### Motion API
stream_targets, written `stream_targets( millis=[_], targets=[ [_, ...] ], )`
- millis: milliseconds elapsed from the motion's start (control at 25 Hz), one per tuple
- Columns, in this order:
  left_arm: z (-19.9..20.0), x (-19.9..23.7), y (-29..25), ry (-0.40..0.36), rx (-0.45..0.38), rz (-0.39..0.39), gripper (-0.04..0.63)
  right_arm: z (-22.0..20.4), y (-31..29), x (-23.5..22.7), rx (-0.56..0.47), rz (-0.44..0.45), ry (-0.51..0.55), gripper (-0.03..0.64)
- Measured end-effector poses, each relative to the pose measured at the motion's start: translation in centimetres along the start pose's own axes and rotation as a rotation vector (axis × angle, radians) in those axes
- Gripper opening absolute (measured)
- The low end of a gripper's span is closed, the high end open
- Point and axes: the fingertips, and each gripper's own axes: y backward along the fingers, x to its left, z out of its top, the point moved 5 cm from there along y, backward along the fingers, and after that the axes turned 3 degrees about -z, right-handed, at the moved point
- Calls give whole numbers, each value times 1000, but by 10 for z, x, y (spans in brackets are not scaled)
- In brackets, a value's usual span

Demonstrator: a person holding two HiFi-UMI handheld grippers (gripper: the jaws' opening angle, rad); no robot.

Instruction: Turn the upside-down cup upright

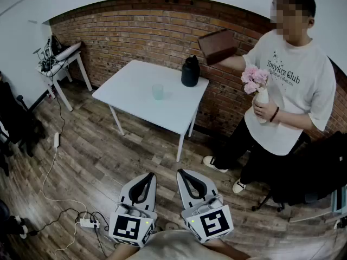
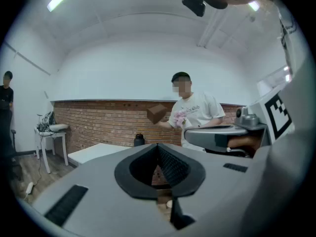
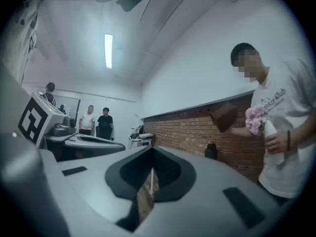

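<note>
Distantly, a pale translucent cup (image 1: 158, 91) stands on the table (image 1: 133, 93); both hand-held grippers (image 1: 148, 176) (image 1: 182, 173) are closed, empty.

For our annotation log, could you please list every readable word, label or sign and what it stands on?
"Club": script print on the bystander's white T-shirt; the word before it is unclear.
Smaller line beneath it: too small to read.
Cubes on the left gripper and right gripper: square patterns only, no words.
</note>
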Motion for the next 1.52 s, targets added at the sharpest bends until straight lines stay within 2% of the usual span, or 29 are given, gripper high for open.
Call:
stream_targets(
  millis=[400, 560, 920, 1280, 1520],
  targets=[
    [-2, -6, -19, 7, -9, -7, 9, -4, -4, -18, 0, 10, 7, 6],
    [-1, -14, -24, 16, -21, -17, 9, -7, -2, -26, -10, 29, -39, 6],
    [-13, 5, -34, 47, -12, 43, 9, -17, -6, -44, 0, 28, -76, 8],
    [-21, 50, -78, 46, -24, 60, 9, -25, -58, -63, -11, 20, -62, 8],
    [-23, 104, -139, 36, -30, 24, 9, -32, -133, -85, -25, -4, -49, 8]
  ],
)
